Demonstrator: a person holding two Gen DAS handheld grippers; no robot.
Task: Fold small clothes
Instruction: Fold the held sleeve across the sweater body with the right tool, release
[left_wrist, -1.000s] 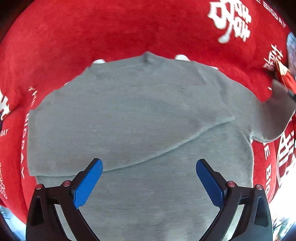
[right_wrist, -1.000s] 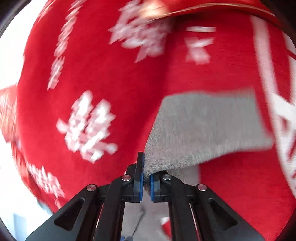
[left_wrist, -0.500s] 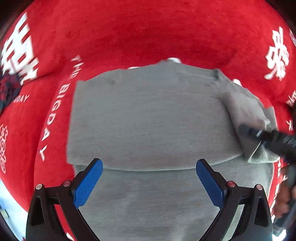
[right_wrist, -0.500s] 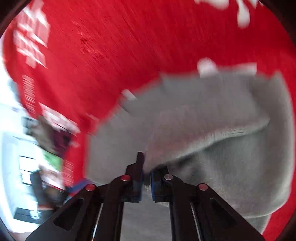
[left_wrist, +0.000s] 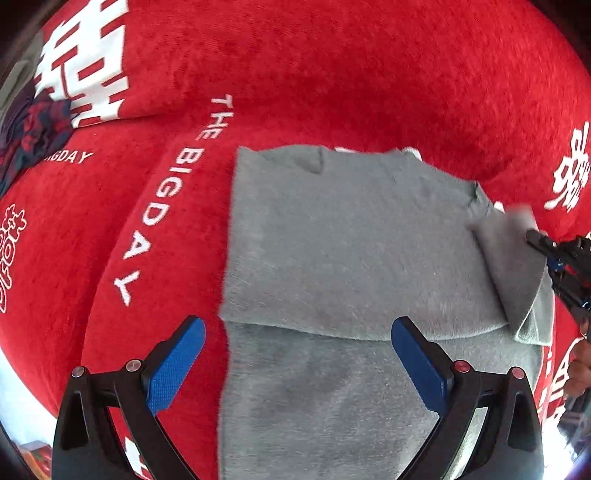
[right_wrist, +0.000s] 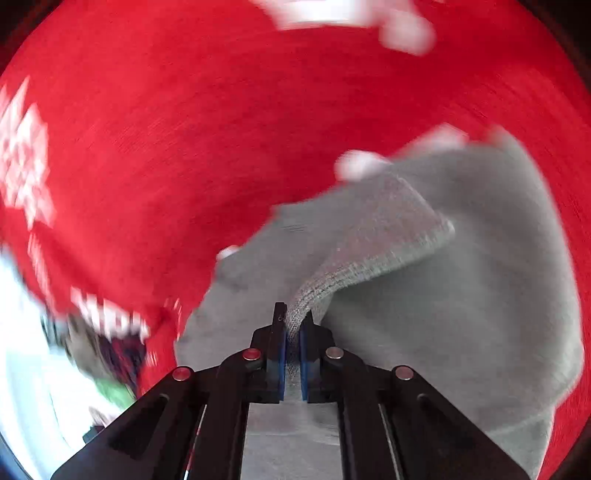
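A small grey knit top (left_wrist: 343, 243) lies flat on a red plush cloth (left_wrist: 332, 74) with white lettering. Its left sleeve is folded in over the body. My left gripper (left_wrist: 295, 365) is open and empty, hovering over the lower part of the top. My right gripper (right_wrist: 291, 332) is shut on the grey right sleeve (right_wrist: 373, 240) and holds it lifted over the body of the top (right_wrist: 498, 295). In the left wrist view the right gripper (left_wrist: 554, 258) shows at the right edge with the sleeve (left_wrist: 513, 266) draped from it.
A dark red and blue patterned garment (left_wrist: 33, 133) lies at the far left on the red cloth. A white floor area (right_wrist: 22, 350) with blurred objects shows past the cloth's edge in the right wrist view.
My right gripper has carried the right sleeve inward over the top's body. My left gripper has shifted, so the top now sits further right in its view. It stays open.
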